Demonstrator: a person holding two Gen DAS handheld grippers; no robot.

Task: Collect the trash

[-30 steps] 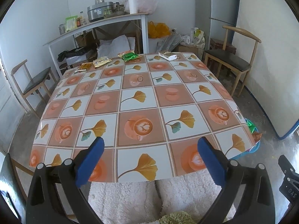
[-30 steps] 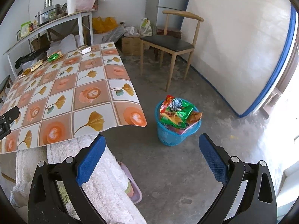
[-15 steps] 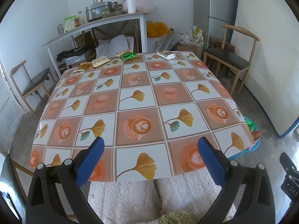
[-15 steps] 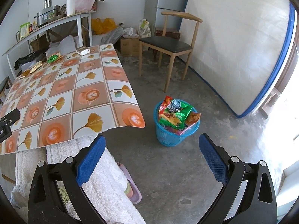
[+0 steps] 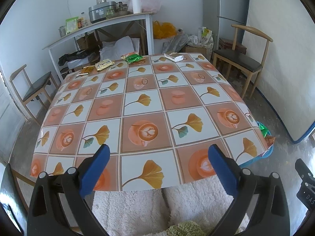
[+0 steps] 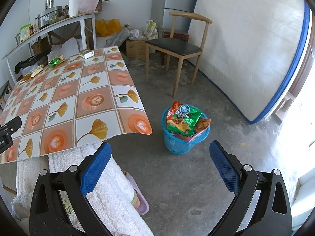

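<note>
Several snack wrappers lie along the far edge of the table (image 5: 141,106): a white packet (image 5: 175,57), a green packet (image 5: 133,57), a yellow packet (image 5: 104,64) and an orange one (image 5: 88,69). A blue basket (image 6: 184,137) on the floor right of the table is piled with wrappers (image 6: 184,119). My left gripper (image 5: 157,155) is open and empty at the table's near edge. My right gripper (image 6: 160,153) is open and empty, above the floor near the basket.
A wooden chair (image 6: 177,45) stands right of the table, another chair (image 5: 33,86) at its left. A white shelf table (image 5: 98,27) with kitchen things stands behind. White fluffy legs and a pink slipper (image 6: 137,196) are below the near table edge.
Both views have shifted slightly; the table and the basket sit a little lower and nearer in view. Both grippers remain open and empty.
</note>
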